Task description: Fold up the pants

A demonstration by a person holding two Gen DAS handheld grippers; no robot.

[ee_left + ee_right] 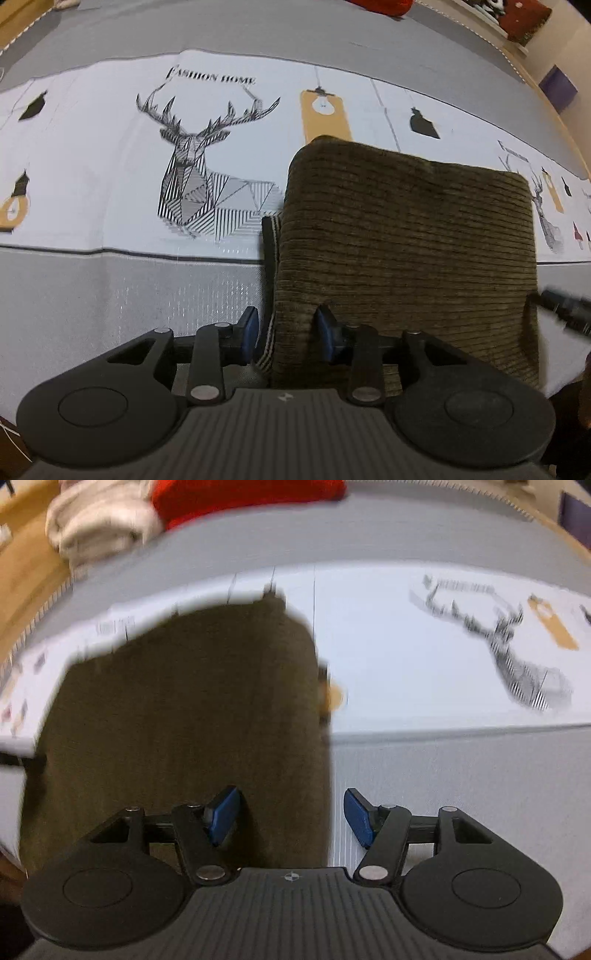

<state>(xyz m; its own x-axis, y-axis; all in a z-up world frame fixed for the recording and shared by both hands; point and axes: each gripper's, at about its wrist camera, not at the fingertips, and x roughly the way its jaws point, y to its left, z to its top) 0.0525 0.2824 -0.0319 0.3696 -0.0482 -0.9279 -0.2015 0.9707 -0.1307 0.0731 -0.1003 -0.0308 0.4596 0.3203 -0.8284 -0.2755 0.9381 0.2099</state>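
Bed-sized surface under a grey and white bedsheet (92, 177), printed band across the middle with a geometric deer (195, 173), "FASHION HOME" lettering above it, yellow lamp tag (325, 118) at about 1 o'clock from the deer. Wood floor shows past the sheet edge at 10 o'clock in the right wrist view. Olive-brown ribbed pants (406, 236) lie folded into a rough rectangle on the sheet, far edge over the white printed band, near edge over the grey strip. In the left wrist view they fill 3 o'clock of centre; a striped inner band peeks out along their left edge. Left gripper (286, 332) sits at the near left corner of the pants, blue pads spread apart, left pad over the sheet, right pad over the fabric, cloth edge between them but not pinched. Right gripper (291, 819) is wide apart too, holding nothing; left pad over the pants (184, 720), right pad over grey sheet, the fabric's right edge running between them. Right wrist view is motion-blurred. Red cloth (243, 498) and a cream bundle (99, 524) at 11–12 o'clock far side of the bed, well apart from the pants. Dark blurred object at 3 o'clock in the left view, can't identify it
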